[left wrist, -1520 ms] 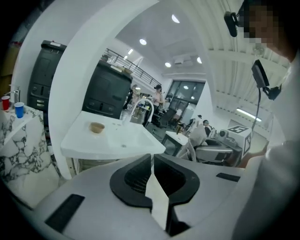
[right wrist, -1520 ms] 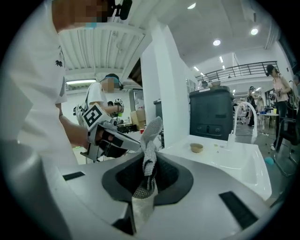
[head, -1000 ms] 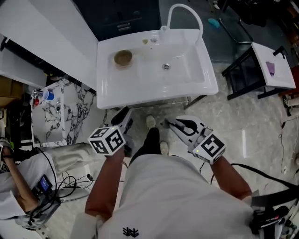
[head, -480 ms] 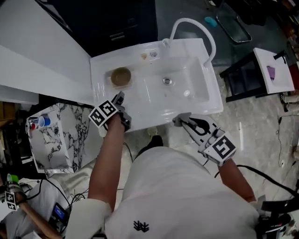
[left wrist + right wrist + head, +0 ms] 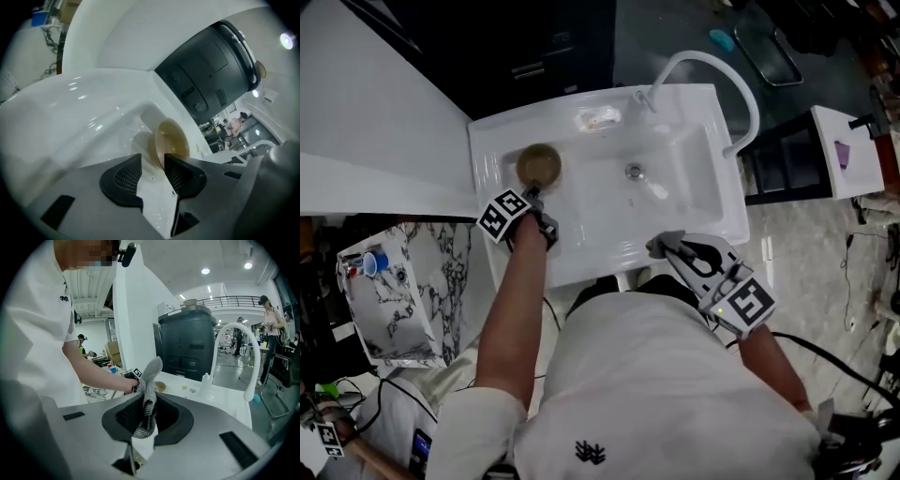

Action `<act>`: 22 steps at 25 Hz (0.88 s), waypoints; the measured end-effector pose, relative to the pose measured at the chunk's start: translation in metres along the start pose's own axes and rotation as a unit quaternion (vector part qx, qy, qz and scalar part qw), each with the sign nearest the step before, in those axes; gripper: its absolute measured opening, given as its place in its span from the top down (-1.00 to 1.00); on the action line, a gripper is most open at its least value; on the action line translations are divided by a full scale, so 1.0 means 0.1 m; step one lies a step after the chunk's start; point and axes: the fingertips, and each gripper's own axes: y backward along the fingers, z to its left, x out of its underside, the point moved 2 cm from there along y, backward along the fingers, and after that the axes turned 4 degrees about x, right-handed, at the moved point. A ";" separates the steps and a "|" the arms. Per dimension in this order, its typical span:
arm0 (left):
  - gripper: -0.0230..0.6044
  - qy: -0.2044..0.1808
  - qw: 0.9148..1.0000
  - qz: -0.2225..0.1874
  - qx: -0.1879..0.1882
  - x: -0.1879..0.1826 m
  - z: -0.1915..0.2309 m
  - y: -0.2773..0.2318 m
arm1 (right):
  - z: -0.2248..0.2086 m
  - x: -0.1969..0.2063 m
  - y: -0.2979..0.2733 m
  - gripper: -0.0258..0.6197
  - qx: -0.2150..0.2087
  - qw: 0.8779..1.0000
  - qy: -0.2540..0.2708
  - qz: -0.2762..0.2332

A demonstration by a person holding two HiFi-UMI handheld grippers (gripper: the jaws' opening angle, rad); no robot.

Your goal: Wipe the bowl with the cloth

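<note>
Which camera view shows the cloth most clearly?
The right gripper view: the cloth sits pinched in the right gripper, filling the centre. The head view shows barely a grey scrap; the left gripper view shows none.

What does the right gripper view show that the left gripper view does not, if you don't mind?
Only the right gripper view: the grey cloth pinched in the right gripper's tongs, the curved white faucet and the person's left arm.
Only the left gripper view: the left gripper's tongs seen close up, opening, with nothing between them.
Both: the tan bowl, the white sink and the dark cabinet behind it.
</note>
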 end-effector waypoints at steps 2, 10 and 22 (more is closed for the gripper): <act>0.61 -0.005 1.000 0.000 -0.019 -0.01 0.04 -0.03 | -0.10 -0.03 -0.01 0.79 0.000 1.000 -0.001 0.000; 0.88 -0.123 0.991 0.012 -0.059 0.00 -0.16 0.13 | -0.36 -0.07 0.03 0.79 -0.018 1.000 0.016 -0.013; 0.89 -0.179 0.984 0.012 -0.016 0.79 -1.19 0.78 | -0.58 -0.07 -0.03 0.79 -0.108 0.990 0.083 -0.021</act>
